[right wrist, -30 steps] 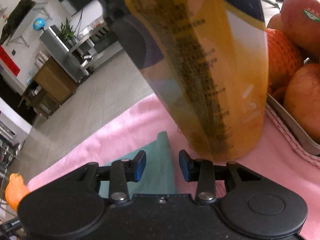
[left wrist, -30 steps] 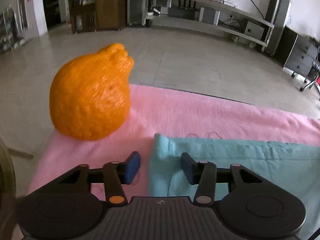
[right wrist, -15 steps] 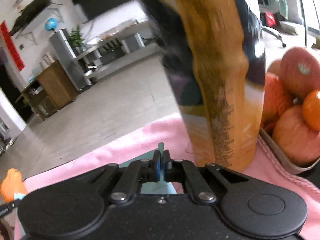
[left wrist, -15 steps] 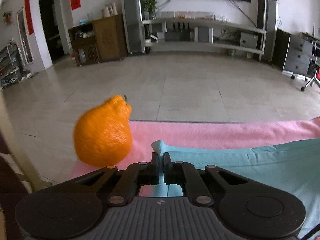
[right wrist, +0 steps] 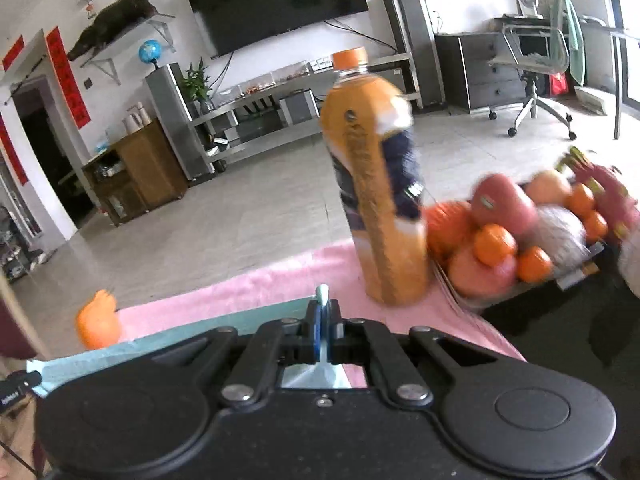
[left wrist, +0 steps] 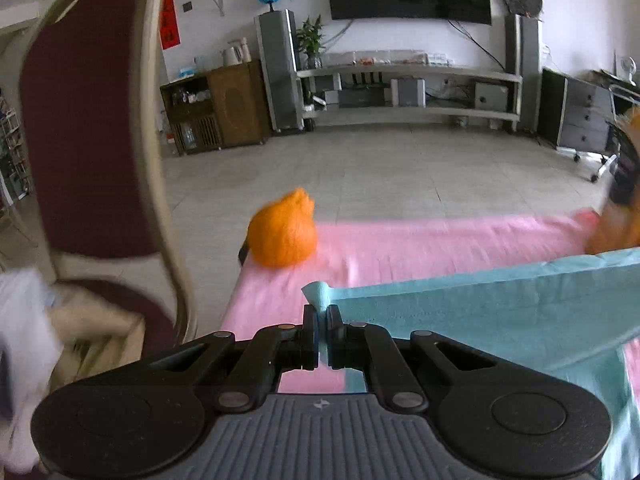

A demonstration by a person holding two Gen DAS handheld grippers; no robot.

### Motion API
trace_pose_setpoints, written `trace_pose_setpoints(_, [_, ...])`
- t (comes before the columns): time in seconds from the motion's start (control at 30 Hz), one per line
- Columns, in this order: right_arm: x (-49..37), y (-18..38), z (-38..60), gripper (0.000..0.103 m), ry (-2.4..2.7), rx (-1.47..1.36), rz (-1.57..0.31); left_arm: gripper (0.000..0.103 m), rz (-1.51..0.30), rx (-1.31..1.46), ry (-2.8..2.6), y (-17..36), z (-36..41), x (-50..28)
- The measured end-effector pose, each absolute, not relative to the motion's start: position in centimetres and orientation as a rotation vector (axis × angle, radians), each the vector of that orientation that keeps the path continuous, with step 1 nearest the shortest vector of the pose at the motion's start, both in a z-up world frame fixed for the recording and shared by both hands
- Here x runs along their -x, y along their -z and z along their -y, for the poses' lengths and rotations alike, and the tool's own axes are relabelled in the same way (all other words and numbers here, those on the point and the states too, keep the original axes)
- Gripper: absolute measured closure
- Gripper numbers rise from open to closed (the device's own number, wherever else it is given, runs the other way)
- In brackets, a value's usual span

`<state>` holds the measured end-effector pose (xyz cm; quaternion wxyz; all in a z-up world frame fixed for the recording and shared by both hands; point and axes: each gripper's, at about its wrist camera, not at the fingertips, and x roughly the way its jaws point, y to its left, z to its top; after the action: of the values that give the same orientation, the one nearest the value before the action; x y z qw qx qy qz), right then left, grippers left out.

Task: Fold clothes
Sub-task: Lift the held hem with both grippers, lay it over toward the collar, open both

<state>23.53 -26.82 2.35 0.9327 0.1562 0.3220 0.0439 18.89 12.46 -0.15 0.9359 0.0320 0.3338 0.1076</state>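
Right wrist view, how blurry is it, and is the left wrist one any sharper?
Right wrist view: the juice bottle and the fruit tray smear with motion blur; the far wall stays fairly crisp. Left wrist view: the orange fruit and the chair are blurred, and fisheye distortion bends the room's edges.

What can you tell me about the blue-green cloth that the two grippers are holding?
The cloth is plain teal, soft and thin-looking, with a stitched hem. The left gripper pinches one corner and the right gripper pinches another, both shut tight. The edge between them hangs stretched and lifted above the pink blanket, with the rest drooping down. A little tip of fabric pokes up past each pair of jaws.
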Motion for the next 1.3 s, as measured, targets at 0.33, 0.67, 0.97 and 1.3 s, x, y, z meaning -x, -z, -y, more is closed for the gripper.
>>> trace_pose_setpoints(0.33, [-13.3,4.8,27.5,0.101,-0.088,-0.338,-0.848,0.098,-0.851,-0.025,-0.256,6.8,-10.3,-10.7])
trace_pose_setpoints(0.67, [-7.0,6.2,28.7,0.1,-0.068,-0.39,-0.821,0.087,-0.92,-0.016,-0.3,8.3,-9.9,-4.1])
trace_pose_setpoints(0.97, [-0.4,10.5,32.3,0.07,-0.153,-0.574,-0.837,0.077,-0.879,0.056,-0.377,5.9,-11.3,3.0])
trace_pose_setpoints(1.3, [1.6,10.3,33.7,0.063,-0.236,-0.676,-0.755,0.072,-0.765,0.101,-0.299,0.2,-7.9,5.1])
